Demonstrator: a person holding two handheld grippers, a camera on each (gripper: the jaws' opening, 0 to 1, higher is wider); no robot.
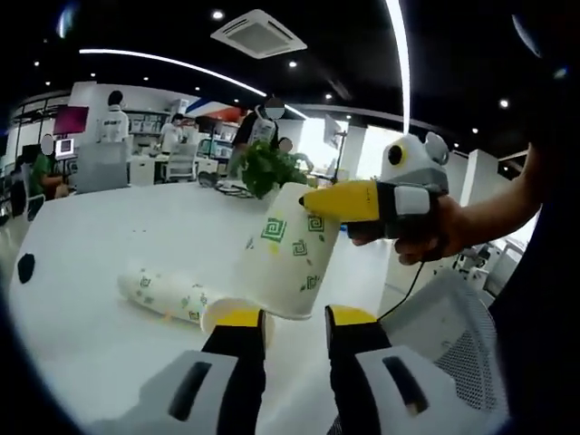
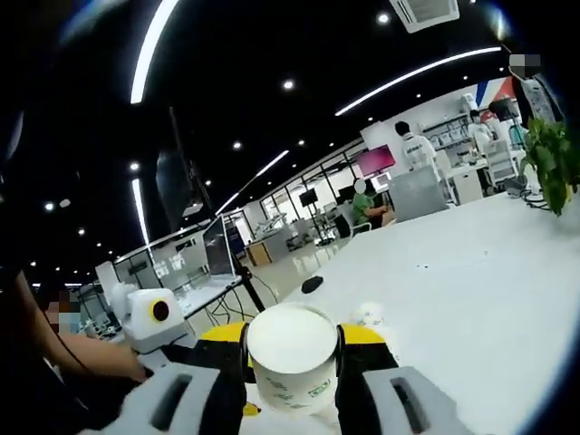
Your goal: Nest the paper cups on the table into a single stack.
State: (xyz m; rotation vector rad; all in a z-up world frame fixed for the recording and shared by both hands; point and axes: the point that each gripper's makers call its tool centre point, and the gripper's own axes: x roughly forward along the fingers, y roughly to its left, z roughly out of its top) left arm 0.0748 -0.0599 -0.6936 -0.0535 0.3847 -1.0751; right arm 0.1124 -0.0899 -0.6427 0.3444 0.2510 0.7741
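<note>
Your right gripper [image 1: 313,204] has its jaws clamped on a green-patterned paper cup [image 1: 288,254] above the white worktop [image 1: 100,245], your left gripper [image 1: 294,322] jaws are parted by the lying cups [image 1: 172,294] — light, crushable, so pinch the wall gently; no readable writing.

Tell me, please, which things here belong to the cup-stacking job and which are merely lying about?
Job: held paper cup, shut in the right gripper; lying cups on the white table; left gripper.
Lying about: potted plant; black object.
</note>
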